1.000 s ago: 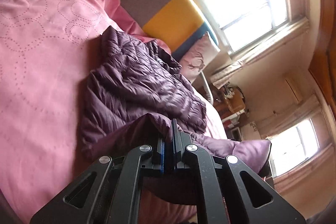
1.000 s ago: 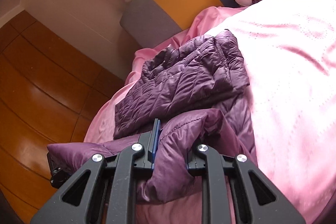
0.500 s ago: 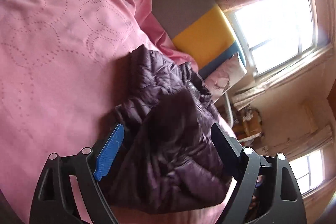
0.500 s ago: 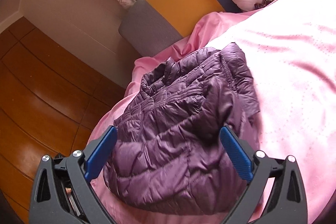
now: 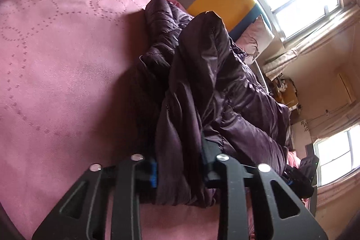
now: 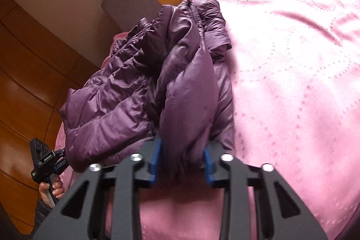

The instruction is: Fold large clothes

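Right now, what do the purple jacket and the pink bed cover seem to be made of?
Purple jacket: probably thin nylon or polyester shell with soft filling; it shines and shows stitched, puffy quilted bands.
Pink bed cover: apparently matte woven or brushed fabric, cotton or microfibre; dotted rings look stitched or pressed in.

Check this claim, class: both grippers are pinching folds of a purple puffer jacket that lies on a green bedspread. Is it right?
Not quite. The bedspread is pink, as the right wrist view shows. The rest holds: the left gripper and right gripper are closing on folds of the purple puffer jacket.
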The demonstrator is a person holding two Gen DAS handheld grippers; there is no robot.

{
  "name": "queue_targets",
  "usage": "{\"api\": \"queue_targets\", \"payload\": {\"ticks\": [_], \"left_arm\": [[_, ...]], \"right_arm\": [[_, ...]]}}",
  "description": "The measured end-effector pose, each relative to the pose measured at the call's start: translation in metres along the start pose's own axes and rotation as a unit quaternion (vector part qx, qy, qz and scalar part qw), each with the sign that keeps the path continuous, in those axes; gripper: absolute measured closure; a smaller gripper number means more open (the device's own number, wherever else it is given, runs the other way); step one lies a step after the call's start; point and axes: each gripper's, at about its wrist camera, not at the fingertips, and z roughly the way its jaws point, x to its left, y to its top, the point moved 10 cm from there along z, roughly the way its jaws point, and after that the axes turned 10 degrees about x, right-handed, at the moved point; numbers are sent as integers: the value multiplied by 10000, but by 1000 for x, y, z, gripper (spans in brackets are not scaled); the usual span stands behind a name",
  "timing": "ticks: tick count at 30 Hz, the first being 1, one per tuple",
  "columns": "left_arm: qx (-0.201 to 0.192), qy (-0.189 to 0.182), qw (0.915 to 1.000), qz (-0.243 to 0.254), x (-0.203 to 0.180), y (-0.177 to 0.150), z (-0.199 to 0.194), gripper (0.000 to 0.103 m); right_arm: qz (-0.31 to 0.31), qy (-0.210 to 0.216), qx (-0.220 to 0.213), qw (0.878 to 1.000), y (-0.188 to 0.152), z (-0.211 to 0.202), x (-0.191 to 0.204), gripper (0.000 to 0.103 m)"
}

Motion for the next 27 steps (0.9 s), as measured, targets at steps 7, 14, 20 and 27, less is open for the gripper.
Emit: {"api": "queue_targets", "payload": {"ticks": [7, 14, 20, 27], "left_arm": [[112, -93, 9998, 146, 2, -31, -15, 88], [454, -157, 9984, 294, -2, -112, -48, 88], [416, 399, 9975, 415, 6, -142, -74, 74], [-370, 1398, 9825, 1171, -4, -99, -101, 43]], "right_arm": [[-292, 104, 204, 9993, -44, -29, 10, 89], [-674, 16, 631, 9957, -107, -74, 10, 90], [-1199, -712, 434, 9893, -109, -97, 19, 41], [-1938, -1635, -352, 9667, -57, -90, 44, 41]]}}
